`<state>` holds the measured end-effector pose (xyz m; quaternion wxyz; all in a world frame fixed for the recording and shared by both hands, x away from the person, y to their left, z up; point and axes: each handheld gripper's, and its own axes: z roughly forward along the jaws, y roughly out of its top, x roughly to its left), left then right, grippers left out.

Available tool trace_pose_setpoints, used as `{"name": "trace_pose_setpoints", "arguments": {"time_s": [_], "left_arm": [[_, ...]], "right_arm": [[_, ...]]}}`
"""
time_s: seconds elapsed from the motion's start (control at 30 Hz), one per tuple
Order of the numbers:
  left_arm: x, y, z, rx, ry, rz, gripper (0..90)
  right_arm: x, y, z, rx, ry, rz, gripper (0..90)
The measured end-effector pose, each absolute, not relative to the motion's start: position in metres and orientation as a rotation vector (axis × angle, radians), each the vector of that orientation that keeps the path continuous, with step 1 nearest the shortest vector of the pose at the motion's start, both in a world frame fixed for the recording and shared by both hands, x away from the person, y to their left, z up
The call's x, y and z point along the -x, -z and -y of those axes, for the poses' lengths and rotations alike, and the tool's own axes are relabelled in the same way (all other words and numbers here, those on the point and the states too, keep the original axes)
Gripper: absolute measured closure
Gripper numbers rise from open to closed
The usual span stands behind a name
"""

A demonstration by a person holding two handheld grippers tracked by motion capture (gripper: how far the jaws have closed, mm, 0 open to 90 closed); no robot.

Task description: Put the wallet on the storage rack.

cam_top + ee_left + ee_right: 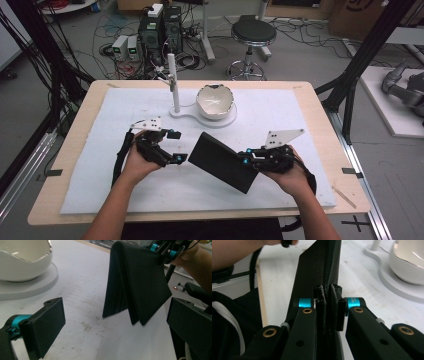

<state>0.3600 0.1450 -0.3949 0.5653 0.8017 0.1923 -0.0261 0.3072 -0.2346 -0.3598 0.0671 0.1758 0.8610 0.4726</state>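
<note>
A folded black leather-like case [223, 161] hangs tilted just above the white mat, held by its right edge. My right gripper [246, 159] is shut on that edge; in the right gripper view the two pads [321, 305] pinch the case [322, 267] between them. My left gripper [176, 146] stands open a short way to the left of the case, nothing between its jaws. From the left gripper view the case [140, 282] hangs ahead with its folded layers showing, apart from both black pads [47, 322], and the right gripper [163, 250] grips its top corner.
A white bowl [215, 100] sits on a white stand [220, 120] with an upright post [173, 82] at the back middle of the mat [110, 175]. The wooden table edge [200, 216] runs along the front. Behind the table are a stool, cables and boxes on the floor.
</note>
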Motion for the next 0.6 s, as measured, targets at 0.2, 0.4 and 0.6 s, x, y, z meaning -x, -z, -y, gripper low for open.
{"name": "trace_pose_setpoints", "arguments": {"time_s": [0.2,0.4,0.6], "left_arm": [[-0.362,0.402,-0.127,-1.919,0.139,-0.424,2.2],[-0.363,0.403,-0.119,-1.934,0.249,-0.337,50.8],[-0.358,0.394,-0.12,-1.91,0.242,-0.336,74.9]], "right_arm": [[-0.308,0.362,0.215,-0.432,-1.451,-2.636,85.2],[-0.309,0.364,0.213,-0.435,-1.444,-2.661,84.9],[-0.315,0.368,0.222,-0.504,-1.517,-2.608,82.1]]}}
